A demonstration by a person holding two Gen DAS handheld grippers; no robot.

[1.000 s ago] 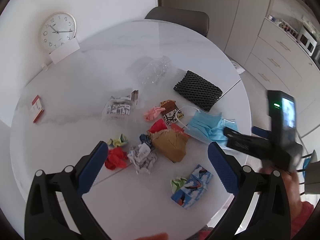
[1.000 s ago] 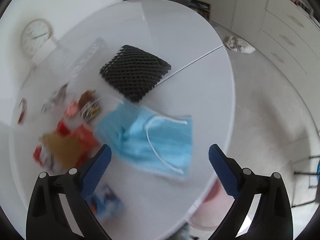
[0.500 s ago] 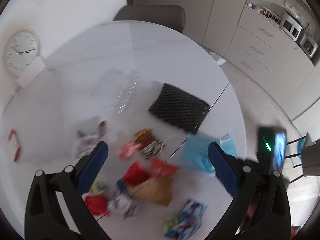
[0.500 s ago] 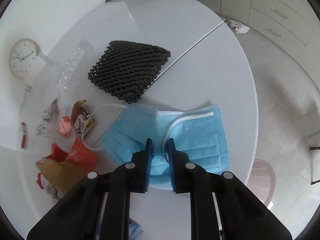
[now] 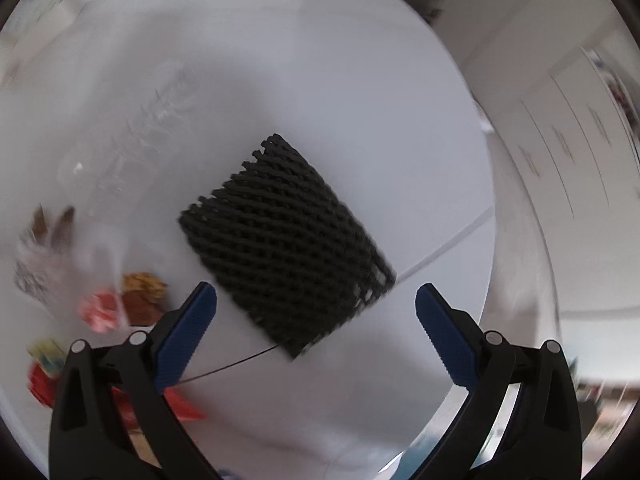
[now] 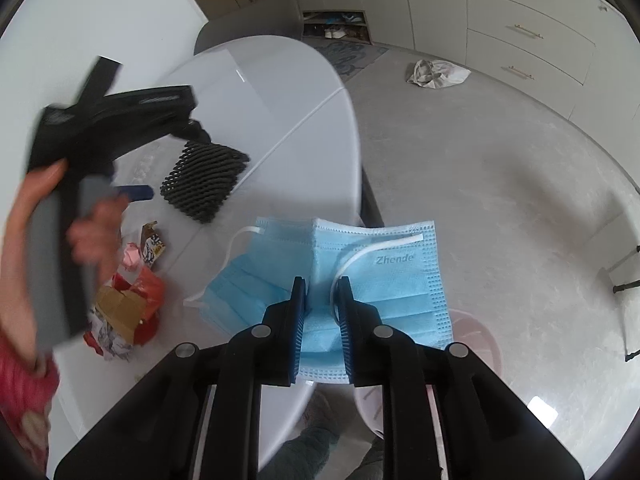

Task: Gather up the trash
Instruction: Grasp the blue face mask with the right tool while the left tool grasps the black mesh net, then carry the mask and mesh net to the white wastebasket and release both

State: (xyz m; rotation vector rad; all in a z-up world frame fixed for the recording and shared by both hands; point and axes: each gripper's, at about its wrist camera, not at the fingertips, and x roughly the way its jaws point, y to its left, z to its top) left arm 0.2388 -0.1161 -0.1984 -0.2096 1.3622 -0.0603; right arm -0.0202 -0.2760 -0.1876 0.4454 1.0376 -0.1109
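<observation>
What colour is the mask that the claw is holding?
Light blue with white ear loops: the mask shows best in the right wrist view, in the right claw.

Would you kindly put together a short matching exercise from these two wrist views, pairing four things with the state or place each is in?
Things:
1. blue face mask
2. black foam net
3. left gripper
4. crumpled white bag

States or places:
A. lying on the floor near the drawers
B. open, fingers spread just short of the net
C. pinched in the right gripper, lifted off the table
D. lying flat on the white table

Pairs: 1-C, 2-D, 3-B, 4-A
</observation>
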